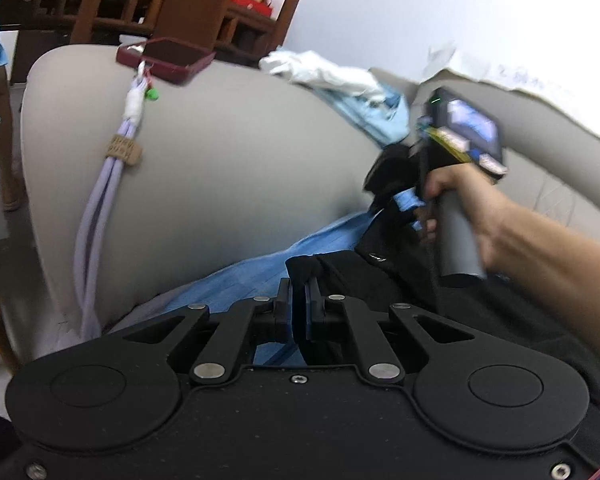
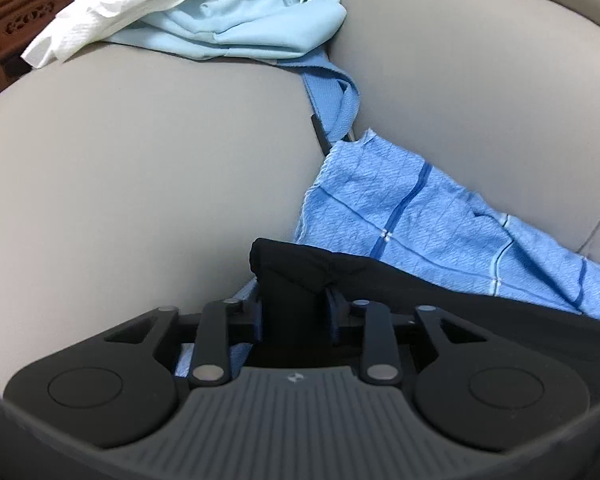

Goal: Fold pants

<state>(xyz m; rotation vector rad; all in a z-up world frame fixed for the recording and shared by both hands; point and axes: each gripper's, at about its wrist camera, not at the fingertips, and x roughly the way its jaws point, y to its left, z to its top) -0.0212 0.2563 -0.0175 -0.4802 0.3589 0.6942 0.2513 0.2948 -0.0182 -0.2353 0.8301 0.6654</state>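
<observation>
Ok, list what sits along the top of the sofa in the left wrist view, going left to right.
Dark red case with a lilac cable hanging from it → white cloth → light blue garment → the right claw, gripping the black pants.
</observation>
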